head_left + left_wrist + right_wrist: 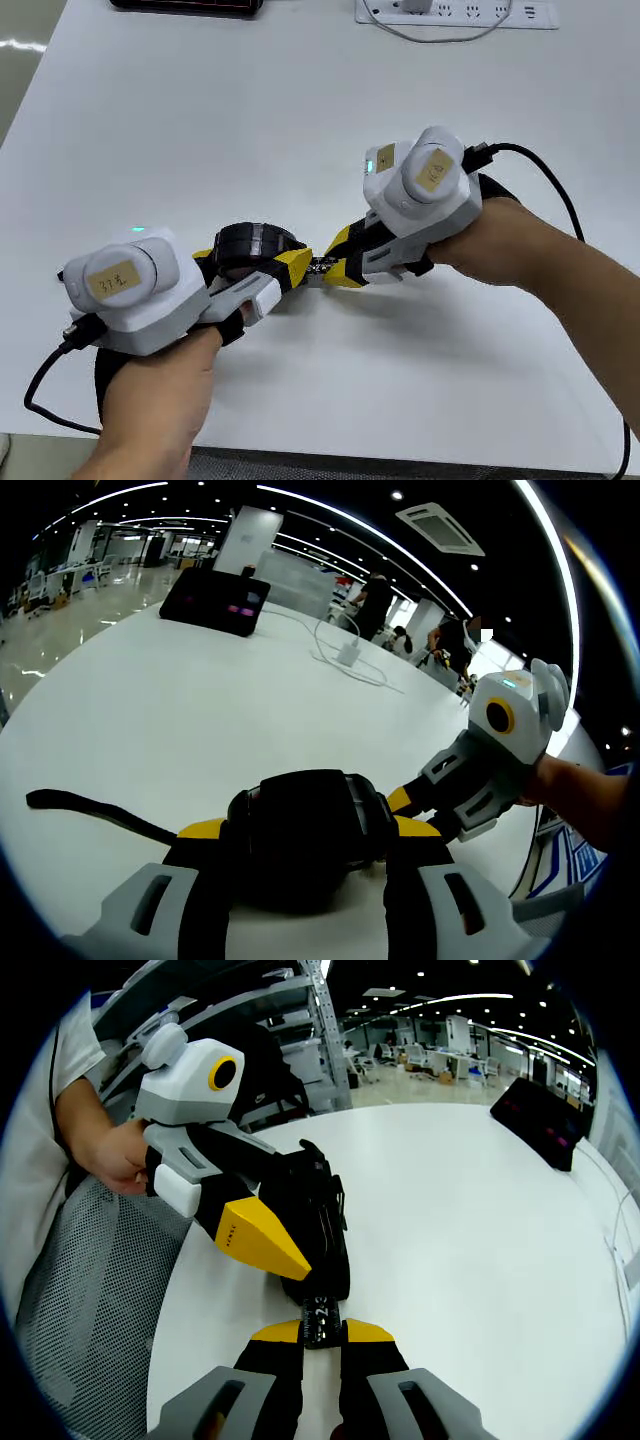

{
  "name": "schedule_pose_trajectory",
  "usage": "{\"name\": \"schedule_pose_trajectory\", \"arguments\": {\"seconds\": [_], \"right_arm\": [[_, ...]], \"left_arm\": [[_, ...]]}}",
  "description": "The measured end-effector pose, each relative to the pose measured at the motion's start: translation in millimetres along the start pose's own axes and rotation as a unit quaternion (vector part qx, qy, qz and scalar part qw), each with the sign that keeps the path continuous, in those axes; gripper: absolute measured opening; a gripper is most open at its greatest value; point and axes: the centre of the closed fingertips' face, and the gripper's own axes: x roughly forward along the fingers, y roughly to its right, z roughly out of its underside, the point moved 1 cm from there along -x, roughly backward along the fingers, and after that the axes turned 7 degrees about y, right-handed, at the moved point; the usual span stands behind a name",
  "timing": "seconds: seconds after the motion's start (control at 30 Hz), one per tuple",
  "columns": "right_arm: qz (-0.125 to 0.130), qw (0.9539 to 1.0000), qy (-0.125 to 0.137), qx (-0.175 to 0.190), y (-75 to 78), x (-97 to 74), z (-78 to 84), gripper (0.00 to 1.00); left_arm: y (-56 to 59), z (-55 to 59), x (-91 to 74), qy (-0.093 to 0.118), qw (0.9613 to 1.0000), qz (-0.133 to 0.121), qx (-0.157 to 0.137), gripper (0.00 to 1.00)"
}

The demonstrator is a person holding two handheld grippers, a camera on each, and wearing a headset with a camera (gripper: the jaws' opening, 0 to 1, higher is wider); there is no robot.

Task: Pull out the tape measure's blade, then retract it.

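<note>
A black round tape measure (pixel 252 247) lies on the white table (pixel 250 120). My left gripper (pixel 262 268) is shut on its case, which sits between the yellow-tipped jaws in the left gripper view (pixel 305 832). A short stretch of black blade with white numbers (pixel 320 1316) sticks out of the case. My right gripper (pixel 330 268) is shut on that blade end, seen close between its jaws in the right gripper view (pixel 321 1332). The tape measure case (pixel 318 1222) is right in front of it, with only a small gap between the two grippers.
A white power strip (pixel 455 12) with a cable sits at the table's far edge, and a dark flat device (pixel 188 5) lies at the far left. A thin black cord (pixel 90 810) trails on the table left of the case. The near table edge (pixel 400 468) is close.
</note>
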Motion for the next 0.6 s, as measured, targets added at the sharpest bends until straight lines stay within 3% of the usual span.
{"name": "schedule_pose_trajectory", "arguments": {"seconds": [0.6], "right_arm": [[-0.002,1.0000,0.007,0.007,-1.8,10.3,-5.8,0.09]], "left_arm": [[-0.4,0.1,-0.1,0.000,1.0000,0.001,0.005,0.57]]}}
